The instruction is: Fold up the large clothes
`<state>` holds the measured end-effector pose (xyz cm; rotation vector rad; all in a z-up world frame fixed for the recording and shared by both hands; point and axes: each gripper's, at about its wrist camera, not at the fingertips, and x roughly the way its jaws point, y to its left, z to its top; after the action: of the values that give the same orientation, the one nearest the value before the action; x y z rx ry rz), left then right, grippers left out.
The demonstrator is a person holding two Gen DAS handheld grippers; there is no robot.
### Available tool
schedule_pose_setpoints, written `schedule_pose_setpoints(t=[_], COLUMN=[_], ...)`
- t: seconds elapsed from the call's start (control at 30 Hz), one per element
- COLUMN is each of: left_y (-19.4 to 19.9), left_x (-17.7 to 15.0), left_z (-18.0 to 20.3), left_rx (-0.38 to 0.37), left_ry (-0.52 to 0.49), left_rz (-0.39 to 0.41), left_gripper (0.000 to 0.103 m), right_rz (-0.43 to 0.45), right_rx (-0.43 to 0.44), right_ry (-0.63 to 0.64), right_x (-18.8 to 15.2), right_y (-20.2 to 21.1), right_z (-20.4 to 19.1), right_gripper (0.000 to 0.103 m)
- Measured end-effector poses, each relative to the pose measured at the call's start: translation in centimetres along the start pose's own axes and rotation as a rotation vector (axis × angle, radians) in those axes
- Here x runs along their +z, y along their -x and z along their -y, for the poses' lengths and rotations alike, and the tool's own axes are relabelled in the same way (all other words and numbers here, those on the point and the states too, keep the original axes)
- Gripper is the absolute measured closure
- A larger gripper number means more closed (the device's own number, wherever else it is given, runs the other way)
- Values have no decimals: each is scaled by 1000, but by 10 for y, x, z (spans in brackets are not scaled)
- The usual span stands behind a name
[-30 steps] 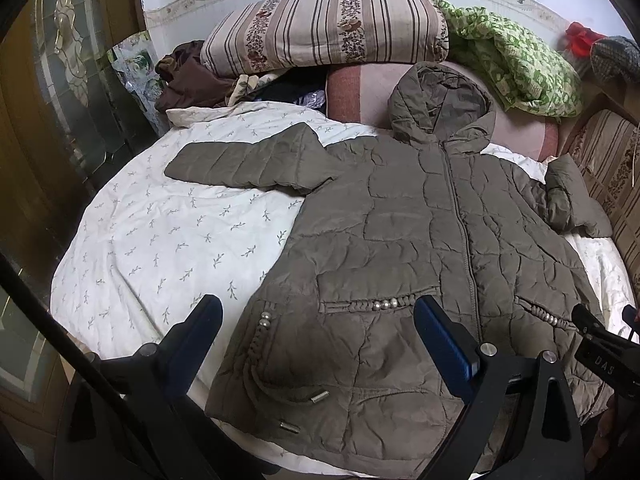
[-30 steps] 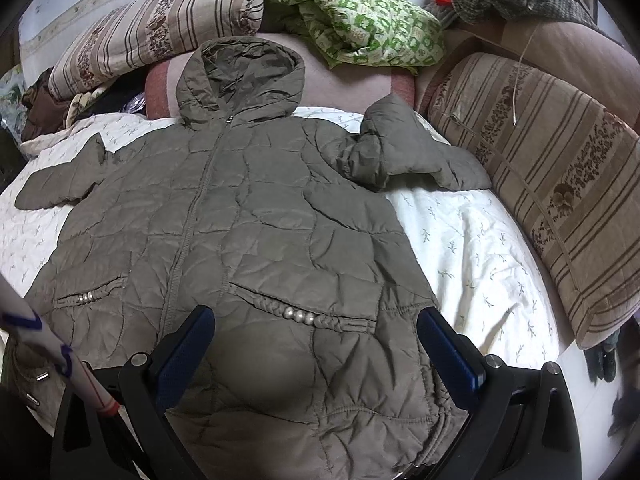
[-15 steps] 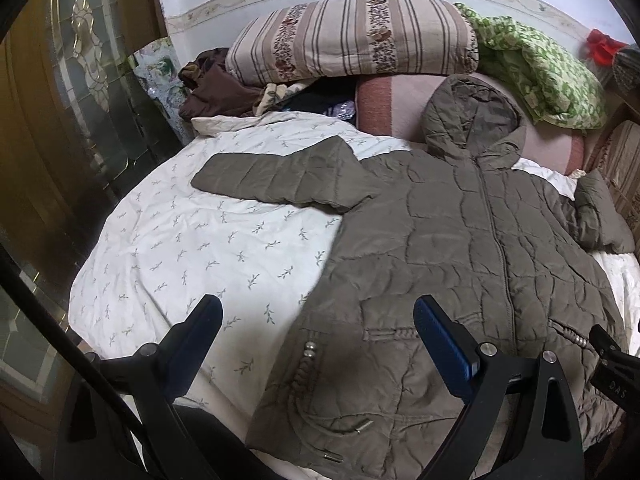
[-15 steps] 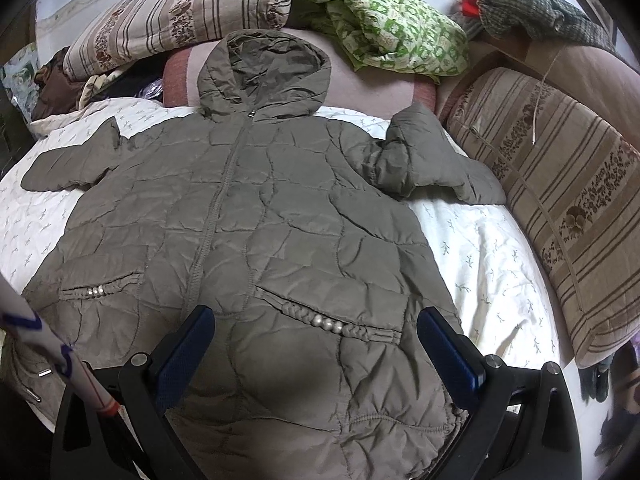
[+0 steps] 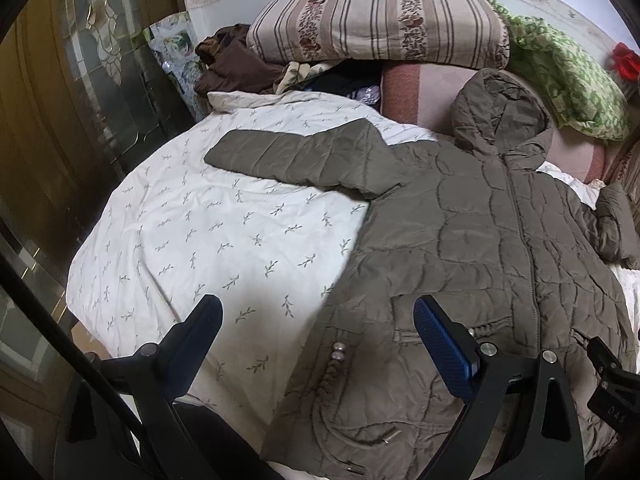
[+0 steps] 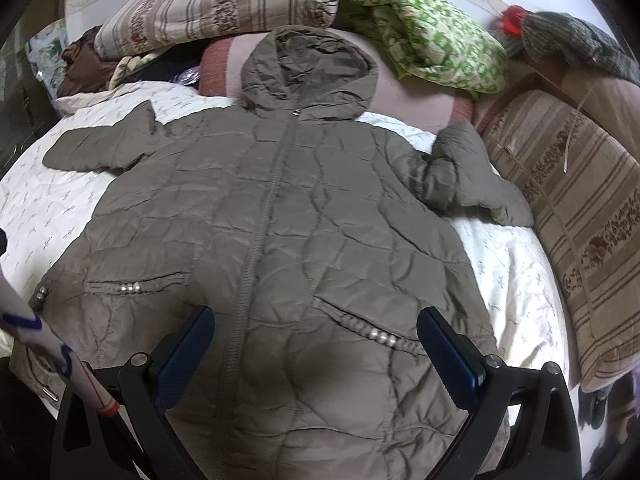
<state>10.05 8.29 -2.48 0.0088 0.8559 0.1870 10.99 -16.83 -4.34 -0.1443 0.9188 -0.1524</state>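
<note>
Left hand-held gripper (image 5: 316, 340): jaws spread, empty, over the bed (image 5: 200, 240) sheet; coat sleeve (image 5: 296, 156) at 12 o'clock, bare sheet around it. Quilted coat (image 6: 280, 220): flat, zipped, long axis hem-to-hood toward 12. Right hand-held gripper (image 6: 316, 344): released, empty, above the hem; bunched sleeve (image 6: 468, 176) at 2 o'clock, crowded by striped cushion (image 6: 580, 220).

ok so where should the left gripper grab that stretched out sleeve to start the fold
Probably at the cuff end of the outstretched sleeve, coming in from the bare sheet side. That sleeve lies flat and straight, its cuff free with nothing on it, so the open left gripper could pinch the edge and swing it across the jacket front.
</note>
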Motion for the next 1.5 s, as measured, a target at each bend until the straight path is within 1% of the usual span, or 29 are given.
schedule_pose_setpoints(t=[0.2,0.37,0.43,0.57,0.67,0.87,1.03,1.2,1.3,1.37,1.4,1.43,1.47,1.5], left_y=[-14,-28,-37,-53,-65,-95,-127,-174,-209,-233,-244,-256,-264,-280], left_x=[2,6,9,19,30,59,94,131,150,162,166,171,173,177], left_z=[-14,-24,-29,-41,-52,-77,-100,-123,-142,-157,-164,-175,-180,-191], left_rx=[20,53,75,90,99,145,145,106,43,-22,-47,-88,-119,-183], left_ry=[19,17,16,28,41,63,85,122,170,223,252,292,315,366], left_rz=[-17,-22,-25,-32,-29,-23,-28,-56,-94,-111,-119,-130,-139,-165], left_gripper=[7,7,7,7,7,7,7,7,7,7,10,12,18,24], right_rz=[-8,-22,-24,-25,-31,-41,-51,-68,-85,-92,-94,-96,-100,-106], right_rx=[25,58,66,76,83,95,109,121,130,138,140,139,136,134], right_ry=[42,73,89,122,135,151,150,147,144,138,135,133,130,128], right_x=[5,8,8,8,11,18,24,27,27,27,27,27,28,28], right_y=[-4,-10,-11,-14,-20,-30,-40,-53,-63,-70,-72,-76,-80,-84], right_z=[-24,-45,-53,-67,-78,-94,-104,-111,-113,-113,-113,-113,-113,-111], right_gripper=[0,0,0,0,0,0,0,0,0,0,0,0,0,0])
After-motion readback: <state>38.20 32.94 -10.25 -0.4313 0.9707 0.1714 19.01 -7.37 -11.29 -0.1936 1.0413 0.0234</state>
